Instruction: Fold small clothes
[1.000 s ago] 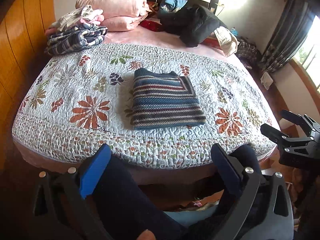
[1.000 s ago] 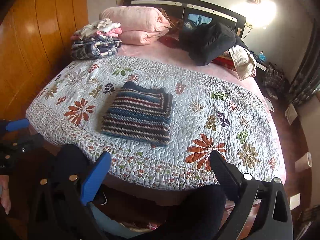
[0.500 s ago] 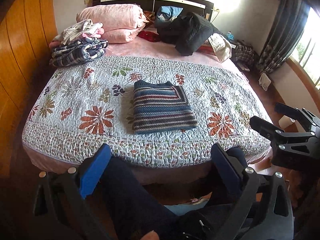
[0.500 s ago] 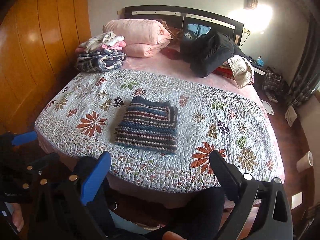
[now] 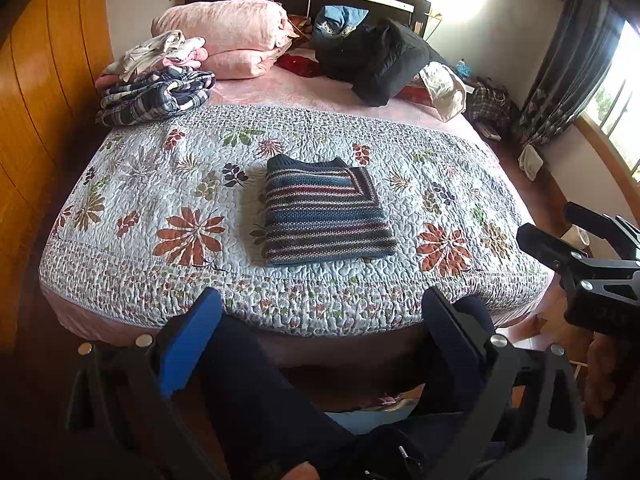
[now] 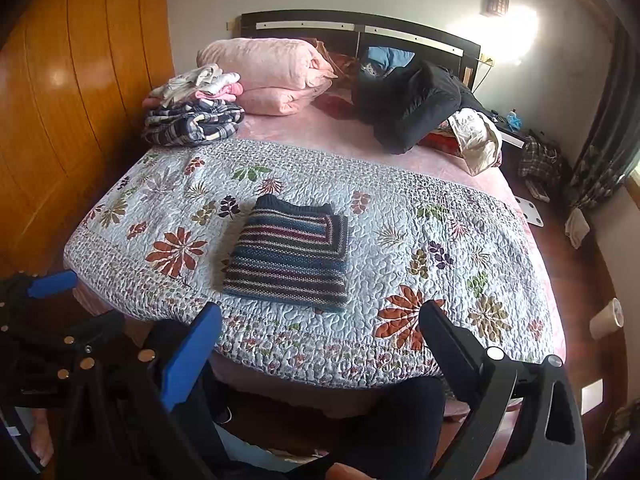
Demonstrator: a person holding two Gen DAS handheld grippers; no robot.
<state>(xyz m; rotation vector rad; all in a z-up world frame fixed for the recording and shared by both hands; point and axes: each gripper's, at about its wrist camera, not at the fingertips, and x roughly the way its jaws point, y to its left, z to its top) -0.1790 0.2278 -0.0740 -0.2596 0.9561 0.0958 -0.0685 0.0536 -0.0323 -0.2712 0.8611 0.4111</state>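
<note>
Both hand-held grippers (image 5: 320, 332) (image 6: 316, 340) gape wide, empty — folded striped sweater (image 5: 324, 216) ahead, bases cropped.

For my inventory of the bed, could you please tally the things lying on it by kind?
Folded striped sweater: 1
Pink pillows: 2
Pile of folded clothes: 1
Black jacket: 1
Floral quilt: 1
Total: 6; items behind the jacket are unclear.

Right claw (image 5: 576, 236) cut by frame edge, bedside clutter (image 6: 540, 164) indistinct
</note>
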